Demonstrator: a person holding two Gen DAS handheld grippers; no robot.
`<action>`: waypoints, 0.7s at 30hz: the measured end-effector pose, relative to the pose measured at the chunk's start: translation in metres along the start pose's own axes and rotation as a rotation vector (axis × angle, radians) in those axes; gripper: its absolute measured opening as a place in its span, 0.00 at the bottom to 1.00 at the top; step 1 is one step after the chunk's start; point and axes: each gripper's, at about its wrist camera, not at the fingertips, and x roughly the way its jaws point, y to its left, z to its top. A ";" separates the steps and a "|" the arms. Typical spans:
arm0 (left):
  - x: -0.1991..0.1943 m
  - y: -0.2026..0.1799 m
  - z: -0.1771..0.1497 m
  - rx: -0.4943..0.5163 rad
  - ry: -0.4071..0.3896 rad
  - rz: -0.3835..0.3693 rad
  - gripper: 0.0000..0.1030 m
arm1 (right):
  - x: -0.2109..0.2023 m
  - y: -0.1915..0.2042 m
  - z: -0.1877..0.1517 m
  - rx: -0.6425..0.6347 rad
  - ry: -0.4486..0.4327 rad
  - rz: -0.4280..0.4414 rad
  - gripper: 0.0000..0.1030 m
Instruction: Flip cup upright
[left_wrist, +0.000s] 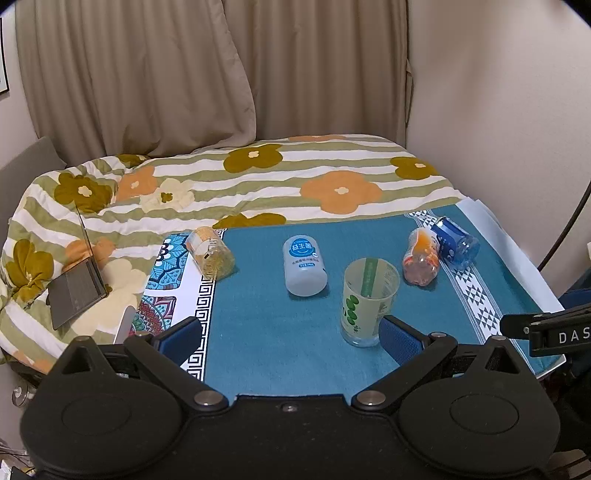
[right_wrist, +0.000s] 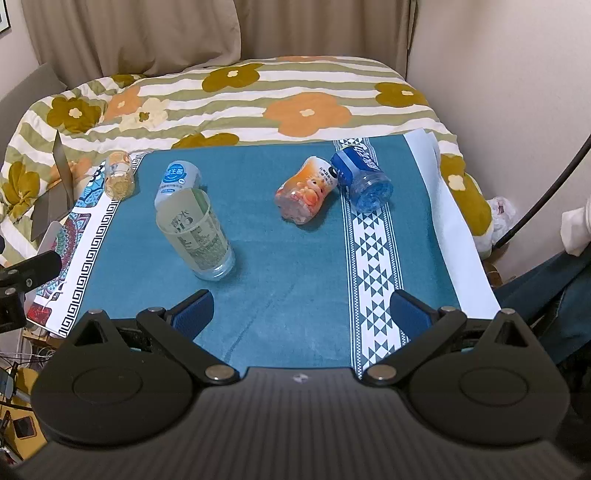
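A clear green-printed cup (left_wrist: 365, 301) stands upright, mouth up, on the teal cloth; it also shows in the right wrist view (right_wrist: 197, 236). A white cup (left_wrist: 304, 266) (right_wrist: 176, 181), an orange cup (left_wrist: 421, 260) (right_wrist: 306, 194), a blue cup (left_wrist: 456, 240) (right_wrist: 364, 179) and a yellow cup (left_wrist: 210, 253) (right_wrist: 118, 177) lie on their sides. My left gripper (left_wrist: 291, 336) is open and empty, its right finger just beside the green cup's base. My right gripper (right_wrist: 301, 314) is open and empty, to the right of the green cup.
The table (right_wrist: 288, 266) carries a teal cloth with patterned borders. Behind it lies a bed with a flowered quilt (left_wrist: 258, 177), and a laptop (left_wrist: 75, 291) rests on it at left. A wall and a black cable (right_wrist: 546, 184) are to the right.
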 end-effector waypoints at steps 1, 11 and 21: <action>0.000 0.000 0.000 0.000 0.000 -0.001 1.00 | 0.000 0.001 0.000 0.001 0.001 -0.001 1.00; 0.003 0.001 0.001 0.001 0.002 -0.005 1.00 | 0.002 0.002 0.002 0.001 0.001 -0.003 1.00; 0.006 -0.001 0.003 0.010 0.002 -0.011 1.00 | 0.004 0.004 0.001 0.001 0.004 -0.006 1.00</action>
